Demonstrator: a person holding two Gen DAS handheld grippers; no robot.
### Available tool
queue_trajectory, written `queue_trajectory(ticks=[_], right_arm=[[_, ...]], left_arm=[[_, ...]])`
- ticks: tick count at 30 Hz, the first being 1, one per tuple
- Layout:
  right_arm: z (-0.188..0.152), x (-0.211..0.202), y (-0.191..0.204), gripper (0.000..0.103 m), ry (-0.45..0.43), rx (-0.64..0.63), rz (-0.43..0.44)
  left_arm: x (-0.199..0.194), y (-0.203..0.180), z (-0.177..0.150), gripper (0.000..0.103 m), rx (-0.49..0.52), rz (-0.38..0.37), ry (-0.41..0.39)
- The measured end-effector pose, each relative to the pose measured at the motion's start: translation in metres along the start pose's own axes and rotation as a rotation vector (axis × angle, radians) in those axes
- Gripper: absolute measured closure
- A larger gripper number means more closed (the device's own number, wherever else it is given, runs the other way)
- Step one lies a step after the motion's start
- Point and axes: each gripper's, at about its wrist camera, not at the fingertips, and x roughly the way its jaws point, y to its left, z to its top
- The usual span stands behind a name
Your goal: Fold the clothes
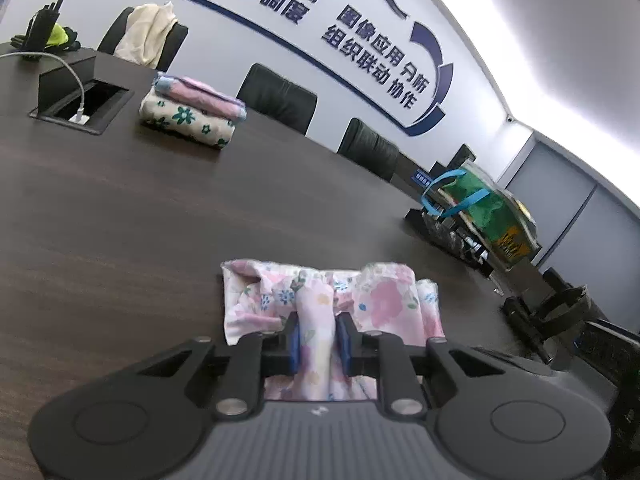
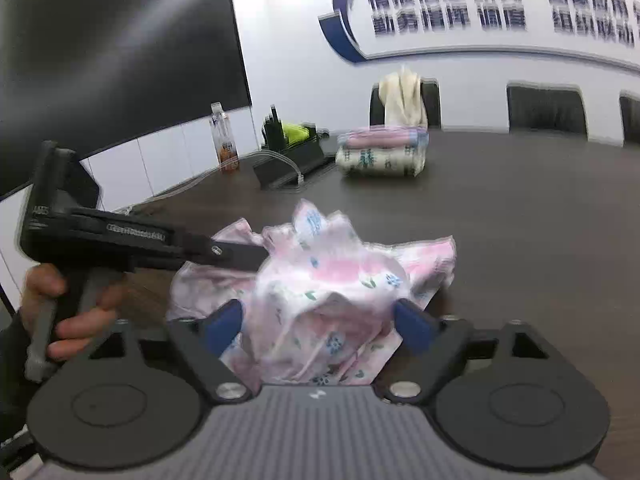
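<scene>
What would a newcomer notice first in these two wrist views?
The crumpled pink floral garment bunched on the dark wood-grain table, nearest both cameras. The left gripper pinches a ridge of it between blue pads; the right gripper stands wide around the bundle. Behind, a neat stack of folded clothes sits across the table.

Left claw [image 1: 320,338] pinches a fold of floral garment [image 1: 376,300] on the dark table [image 1: 160,216].

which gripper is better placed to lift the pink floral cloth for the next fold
Left, probably. The left gripper is already pinched on a ridge of the pink floral cloth. The right gripper stands wide around a bunched part, its pads apparently not pressing it.
</scene>
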Motion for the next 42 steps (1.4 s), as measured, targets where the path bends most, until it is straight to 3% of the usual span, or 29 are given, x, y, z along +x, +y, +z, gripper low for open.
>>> queue_trajectory(ticks=[1, 2, 5, 8, 10, 12, 13, 15, 18, 21, 22, 23, 25, 26, 27, 30, 31, 32, 33, 34, 37, 39, 42], right_arm=[[-0.002, 0.004, -0.006, 0.068, 0.006, 0.042, 0.042], [-0.002, 0.007, -0.011, 0.077, 0.005, 0.085, 0.083], [-0.002, 0.018, -0.033, 0.089, 0.033, 0.255, 0.188], [-0.007, 0.023, -0.055, 0.092, 0.071, 0.42, 0.272], [-0.011, 0.023, -0.064, 0.092, 0.075, 0.496, 0.308], [-0.011, 0.02, -0.065, 0.092, 0.071, 0.5, 0.286], [-0.011, 0.018, -0.063, 0.092, 0.072, 0.489, 0.274], [-0.01, 0.016, -0.058, 0.092, 0.076, 0.458, 0.251], [-0.006, 0.019, -0.053, 0.091, 0.077, 0.411, 0.227], [-0.002, 0.016, -0.05, 0.087, 0.069, 0.389, 0.215], [-0.001, 0.015, -0.05, 0.08, 0.061, 0.382, 0.205], [0.0, 0.01, -0.049, 0.069, 0.05, 0.374, 0.196], [-0.001, -0.001, -0.05, 0.065, 0.019, 0.355, 0.177], [-0.001, -0.004, -0.051, 0.065, 0.006, 0.35, 0.168], [0.0, -0.006, -0.051, 0.065, -0.005, 0.347, 0.161], [0.002, -0.001, -0.054, 0.069, -0.019, 0.354, 0.16], [0.002, 0.003, -0.054, 0.085, -0.019, 0.361, 0.165], [0.003, 0.006, -0.054, 0.096, -0.005, 0.373, 0.189], [0.002, 0.009, -0.055, 0.097, 0.013, 0.402, 0.242], [0.001, 0.012, -0.059, 0.097, 0.024, 0.45, 0.32], [0.0, 0.016, -0.069, 0.097, 0.055, 0.502, 0.316], [-0.001, 0.02, -0.074, 0.095, 0.087, 0.515, 0.262], [0.001, 0.015, -0.071, 0.063, 0.092, 0.467, 0.185]], left_arm=[[0.0, 0.001, -0.001, 0.087, 0.0, 0.006, 0.0], [-0.001, 0.002, -0.001, 0.087, 0.001, 0.012, -0.001], [-0.006, 0.005, -0.003, 0.078, 0.0, 0.051, -0.027], [-0.029, 0.01, -0.002, 0.071, 0.011, 0.057, -0.137], [-0.047, 0.014, 0.001, 0.067, -0.001, 0.109, -0.184], [-0.066, 0.007, 0.001, 0.066, 0.025, 0.129, -0.211], [-0.073, 0.002, 0.0, 0.064, 0.049, 0.086, -0.213], [-0.079, -0.015, -0.005, 0.042, 0.103, -0.02, -0.189], [-0.059, -0.042, -0.016, 0.039, 0.216, -0.002, -0.129], [-0.03, -0.042, -0.02, 0.05, 0.209, 0.096, -0.063], [-0.02, -0.042, -0.021, 0.051, 0.205, 0.129, -0.041], [-0.016, -0.037, -0.02, 0.051, 0.175, 0.123, -0.022], [-0.012, -0.028, -0.019, 0.056, 0.11, 0.099, -0.006], [-0.01, -0.023, -0.019, 0.065, 0.078, 0.087, 0.001], [-0.008, -0.019, -0.018, 0.083, 0.046, 0.075, 0.008], [-0.004, -0.006, -0.016, 0.096, -0.04, 0.009, 0.032], [-0.004, -0.003, -0.015, 0.098, -0.069, -0.019, 0.037], [-0.004, 0.0, -0.014, 0.099, -0.102, -0.081, 0.054], [-0.009, 0.004, -0.01, 0.099, -0.139, -0.159, 0.075], [-0.01, 0.005, -0.009, 0.099, -0.151, -0.178, 0.087], [-0.003, 0.005, -0.007, 0.099, -0.105, -0.044, 0.078], [0.008, 0.014, -0.007, 0.097, -0.14, -0.019, 0.121], [0.008, 0.016, -0.007, 0.093, -0.147, -0.03, 0.123]])
